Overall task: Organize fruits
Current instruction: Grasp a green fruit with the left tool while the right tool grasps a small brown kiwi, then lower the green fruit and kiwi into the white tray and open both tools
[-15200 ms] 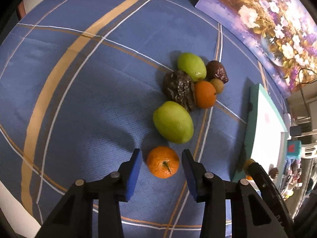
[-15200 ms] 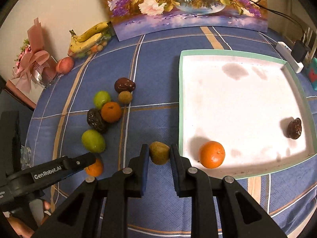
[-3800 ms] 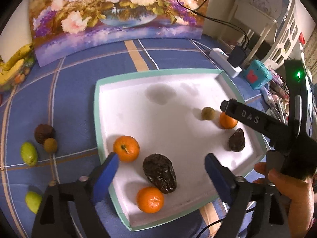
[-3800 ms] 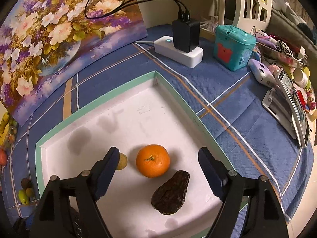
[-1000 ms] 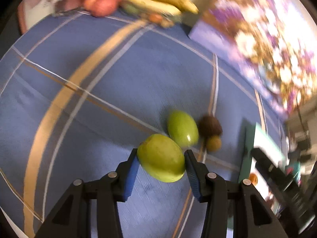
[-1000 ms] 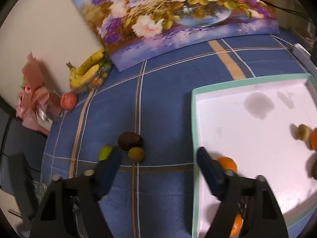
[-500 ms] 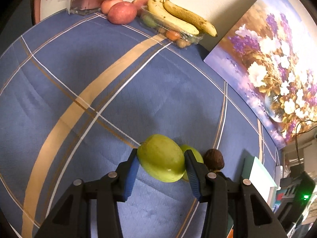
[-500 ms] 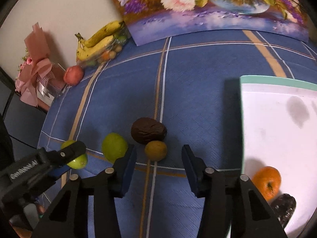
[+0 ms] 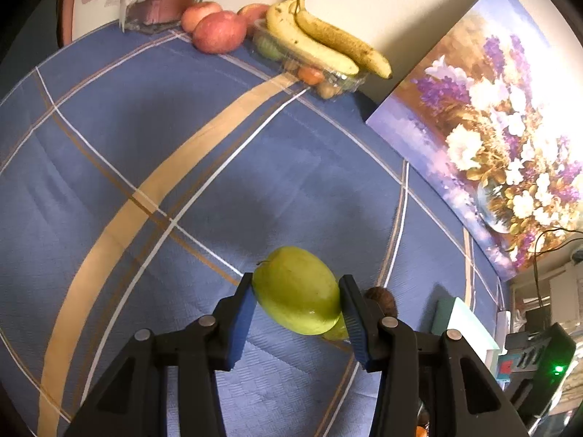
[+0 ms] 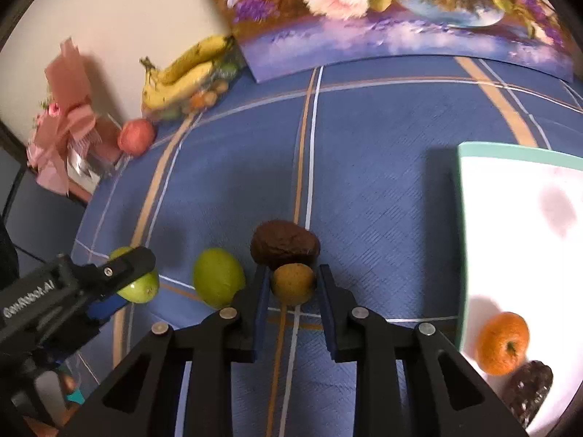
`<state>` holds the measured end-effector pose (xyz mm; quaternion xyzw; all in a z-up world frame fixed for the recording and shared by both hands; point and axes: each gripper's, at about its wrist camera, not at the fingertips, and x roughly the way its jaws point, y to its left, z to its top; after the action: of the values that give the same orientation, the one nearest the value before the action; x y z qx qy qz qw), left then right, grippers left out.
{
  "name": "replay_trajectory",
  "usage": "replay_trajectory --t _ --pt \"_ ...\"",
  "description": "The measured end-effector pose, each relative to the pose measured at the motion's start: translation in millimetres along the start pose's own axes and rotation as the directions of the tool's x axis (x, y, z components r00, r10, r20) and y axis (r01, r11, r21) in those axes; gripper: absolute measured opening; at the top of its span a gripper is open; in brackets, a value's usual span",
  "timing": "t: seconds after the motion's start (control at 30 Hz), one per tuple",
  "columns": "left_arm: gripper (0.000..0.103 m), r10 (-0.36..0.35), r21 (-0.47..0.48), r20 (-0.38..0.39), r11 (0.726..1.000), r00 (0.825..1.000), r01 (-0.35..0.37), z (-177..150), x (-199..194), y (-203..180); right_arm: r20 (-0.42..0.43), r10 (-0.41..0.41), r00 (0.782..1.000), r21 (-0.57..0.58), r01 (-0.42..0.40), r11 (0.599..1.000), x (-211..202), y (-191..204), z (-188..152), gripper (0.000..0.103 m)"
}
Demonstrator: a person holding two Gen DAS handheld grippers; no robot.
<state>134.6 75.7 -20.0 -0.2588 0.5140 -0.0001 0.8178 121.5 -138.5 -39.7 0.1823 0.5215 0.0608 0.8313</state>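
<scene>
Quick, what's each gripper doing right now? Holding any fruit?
Left gripper: shut on the green fruit, lifted off the cloth.
Right gripper: jaws just closed around the small brown fruit, gripping it on the cloth.

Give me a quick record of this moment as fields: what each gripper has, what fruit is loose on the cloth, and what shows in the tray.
left gripper: shut on large green fruit, lifted off the cloth
right gripper: jaws just closing around small brown fruit, which sits on the cloth
loose on tablecloth: second green fruit; dark wrinkled fruit touching the small brown one
tray: orange and another dark wrinkled fruit in view
background: bananas, red apples, flower painting
</scene>
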Motion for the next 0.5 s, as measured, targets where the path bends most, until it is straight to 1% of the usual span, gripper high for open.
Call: replay_trajectory --t 0.17,0.27,0.37,0.5 --pt "0.049 -0.022 0.035 0.016 0.999 1.0 0.021 0 -9 -10 0.04 0.01 0.999 0.038 -0.011 0.999 -25 -5 6 0.027" --pt "0.049 -0.037 0.06 0.023 0.998 0.999 0.036 -2 -14 -18 0.06 0.008 0.998 0.08 -0.013 0.997 -41 -14 9 0.027" --pt "0.049 -0.064 0.09 0.02 0.994 0.998 0.062 -6 -18 -28 0.07 -0.039 0.997 0.108 0.031 0.994 -55 -28 11 0.027" --pt "0.049 -0.08 0.132 0.003 0.988 0.997 0.079 -14 -17 -43 0.08 -0.106 0.991 0.18 0.09 0.98 -68 -56 13 0.027"
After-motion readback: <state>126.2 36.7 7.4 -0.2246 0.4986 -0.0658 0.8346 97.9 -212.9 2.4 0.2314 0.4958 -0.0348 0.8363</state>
